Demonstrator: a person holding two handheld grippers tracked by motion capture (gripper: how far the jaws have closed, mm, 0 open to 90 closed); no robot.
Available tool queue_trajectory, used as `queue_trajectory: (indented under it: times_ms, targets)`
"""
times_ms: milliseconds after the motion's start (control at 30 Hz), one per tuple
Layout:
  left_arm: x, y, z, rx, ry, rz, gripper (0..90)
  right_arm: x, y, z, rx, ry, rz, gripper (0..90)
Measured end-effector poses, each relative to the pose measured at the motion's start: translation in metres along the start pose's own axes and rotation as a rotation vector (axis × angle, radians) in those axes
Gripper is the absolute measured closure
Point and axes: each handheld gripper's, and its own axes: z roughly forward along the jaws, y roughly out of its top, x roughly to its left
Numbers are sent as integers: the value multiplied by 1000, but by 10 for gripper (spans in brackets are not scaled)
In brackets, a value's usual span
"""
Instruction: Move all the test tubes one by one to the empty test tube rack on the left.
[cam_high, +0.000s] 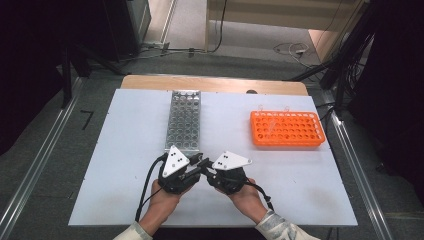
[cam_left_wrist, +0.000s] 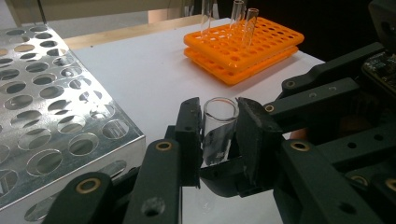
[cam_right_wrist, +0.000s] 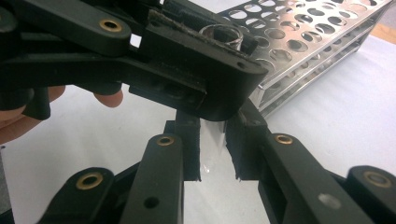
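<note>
We had the glass tube (cam_left_wrist: 218, 133) upright between both grippers: left gripper (cam_left_wrist: 219, 140) clamped on its upper part, right gripper (cam_right_wrist: 212, 151) gripping its lower end, just beside the metal rack (cam_left_wrist: 51, 112), above the tabletop (cam_high: 300, 180).

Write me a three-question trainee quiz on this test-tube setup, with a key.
1. True or false: in the high view, the orange rack lies to the left of the metal rack.
2. What does the left tool grip? A) a cable B) a clear glass tube C) a pen
3. Fill in: the other end of that tube sits between the jaws of the ___ tool.

Key: 1 false, the orange rack is to the right; 2 B; 3 right, since the right tool is shut on the same tube.
</note>
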Motion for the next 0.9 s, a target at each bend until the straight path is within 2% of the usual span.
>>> queue_trajectory:
  times_ms: [333, 433, 467, 500, 533, 600, 733, 900]
  targets:
    - [0, 1, 0, -4, 9, -3, 752, -1, 0, -1, -1, 5, 10, 724]
    - [2, 2, -1, -9, 5, -7, 752, -2, 0, -2, -4, 7, 11, 643]
    - [3, 3, -2, -10, 8, -10, 752, -2, 0, -2, -4, 7, 11, 643]
    - [4, 4, -3, -17, 12, -16, 753, -2, 1, -3, -4, 13, 15, 557]
    - [6, 5, -5, -20, 15, -20, 753, -2, 1, -3, -4, 13, 15, 557]
    - [11, 8, -9, -32, 26, -36, 752, -4, 1, -5, -5, 23, 23, 443]
    - [23, 15, -21, -66, 64, -59, 752, -10, 2, -9, -12, 21, 32, 376]
    - [38, 22, -34, -97, 112, -91, 752, -17, 1, -14, -15, 11, 53, 343]
